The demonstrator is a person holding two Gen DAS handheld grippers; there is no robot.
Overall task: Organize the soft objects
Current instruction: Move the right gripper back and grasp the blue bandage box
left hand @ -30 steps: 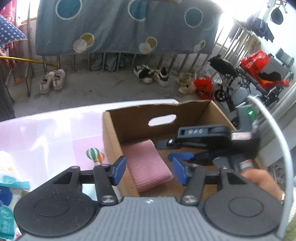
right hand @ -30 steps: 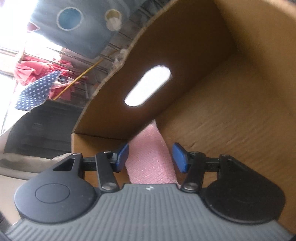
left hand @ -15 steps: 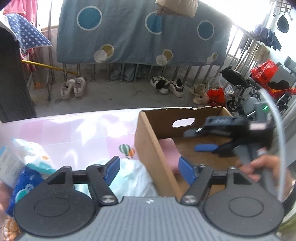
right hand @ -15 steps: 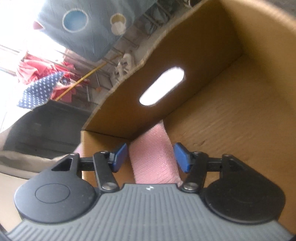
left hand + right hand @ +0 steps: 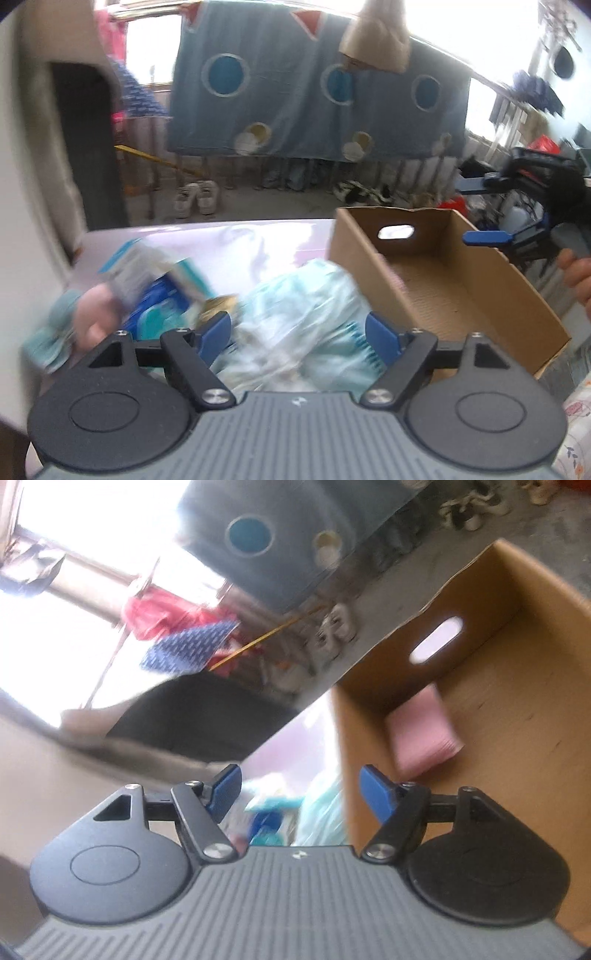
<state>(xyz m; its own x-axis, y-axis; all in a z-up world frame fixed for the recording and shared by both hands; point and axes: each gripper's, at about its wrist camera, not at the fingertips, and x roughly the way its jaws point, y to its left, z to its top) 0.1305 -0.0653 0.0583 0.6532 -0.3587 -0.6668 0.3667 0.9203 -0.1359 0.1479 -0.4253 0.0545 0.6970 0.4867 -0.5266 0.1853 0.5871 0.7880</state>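
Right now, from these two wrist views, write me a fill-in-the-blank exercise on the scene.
1. The folded pink cloth lies inside the ____ box.
2. The box's end wall has one oval ____.
3. The left tongs have just been opening above a pale ____ plastic bag.
4. The right tongs, also opening, hold ____.

cardboard; hole; green; nothing

No legible text, label or number on anything here.

- Daylight floods in from the windows [image 5: 85, 520], blown out to white glare.
- Motion blur smears the soft packs [image 5: 303, 314] and hanging cloth.
- Fisheye bends the edges.
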